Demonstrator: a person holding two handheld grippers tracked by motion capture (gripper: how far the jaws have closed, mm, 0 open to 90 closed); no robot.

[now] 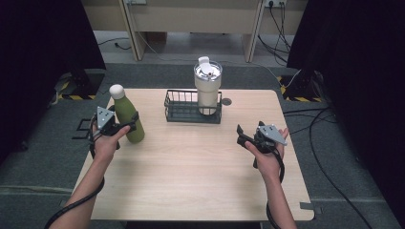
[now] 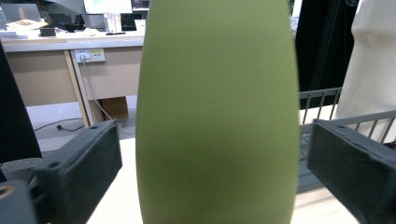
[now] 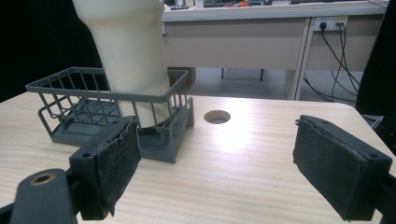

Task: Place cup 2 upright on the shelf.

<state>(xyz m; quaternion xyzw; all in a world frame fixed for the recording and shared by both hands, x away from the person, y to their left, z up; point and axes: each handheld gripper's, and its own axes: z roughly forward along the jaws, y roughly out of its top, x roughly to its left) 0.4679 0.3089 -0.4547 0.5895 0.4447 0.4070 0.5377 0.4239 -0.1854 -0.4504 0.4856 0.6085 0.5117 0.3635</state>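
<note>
Green metal bottle (image 1: 129, 118) with white cap | stood at counter's (image 1: 200, 167) nine o'clock | straddled by left hand-held gripper (image 1: 125, 125), pads not yet pressing | judged rigid, smooth, slippery; mid-body grip advised | right hand-held gripper (image 1: 244, 136) parted in its own view, empty.

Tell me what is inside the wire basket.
A cream tumbler stands in the right end of the wire basket; the left part looks empty. The tumbler's base is partly hidden by the wires.

The dark wire basket (image 1: 193, 108) sits toward the wooden table's (image 1: 200, 162) far edge (the cream lidded tumbler (image 1: 207, 86) stands inside, at its right end); the green metal bottle (image 1: 127, 114) stands left of it.
</note>
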